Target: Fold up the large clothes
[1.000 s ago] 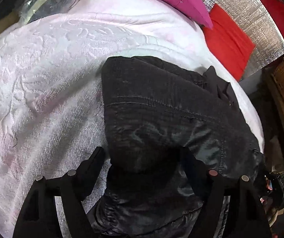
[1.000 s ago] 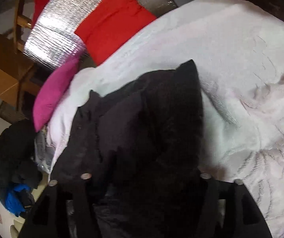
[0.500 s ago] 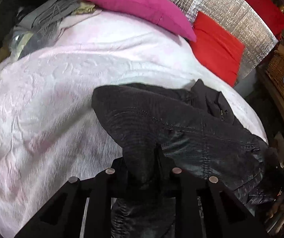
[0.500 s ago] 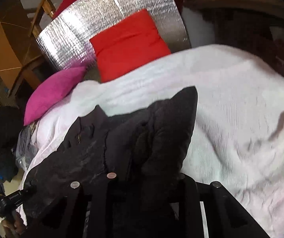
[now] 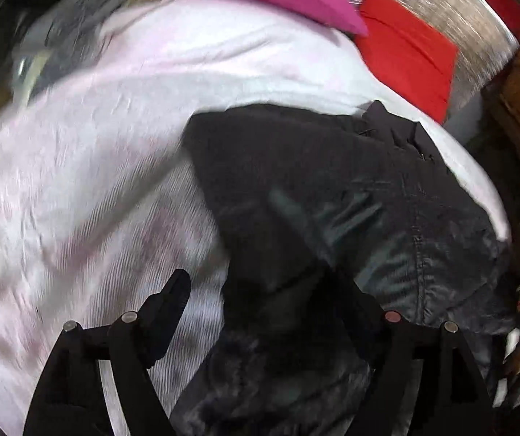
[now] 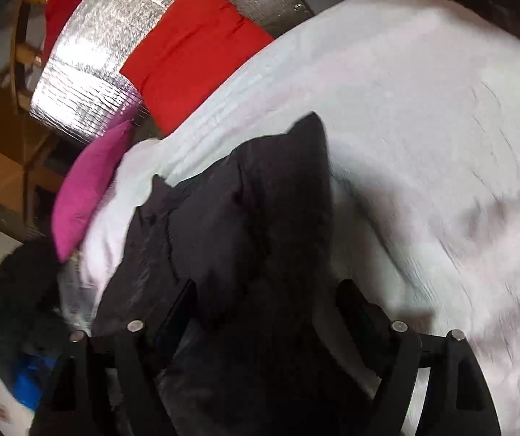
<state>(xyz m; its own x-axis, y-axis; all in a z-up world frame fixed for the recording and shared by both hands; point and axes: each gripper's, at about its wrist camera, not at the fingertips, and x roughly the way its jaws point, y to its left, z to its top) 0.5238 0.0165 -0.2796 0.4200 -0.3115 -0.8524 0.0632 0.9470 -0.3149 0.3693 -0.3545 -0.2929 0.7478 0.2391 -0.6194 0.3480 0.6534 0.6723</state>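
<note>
Left tool (image 5: 260,290): jaws just opening wide, straddling black jacket (image 5: 332,196), not gripping
Right tool (image 6: 267,301): likewise opening wide over it
Jacket: lying along bed (image 6: 423,127) edge, near pillows

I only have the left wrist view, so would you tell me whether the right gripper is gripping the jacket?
Observer: No. The right gripper is open. Its jaws have just been opening, and the jacket lies loose between them.
Operator: Thank you. Is there anything off the edge of the bed by the pink pillow?
Observer: Yes, a dark heap sits beside the bed there, with something blue below it. It is too blurred to tell what they are.
</note>
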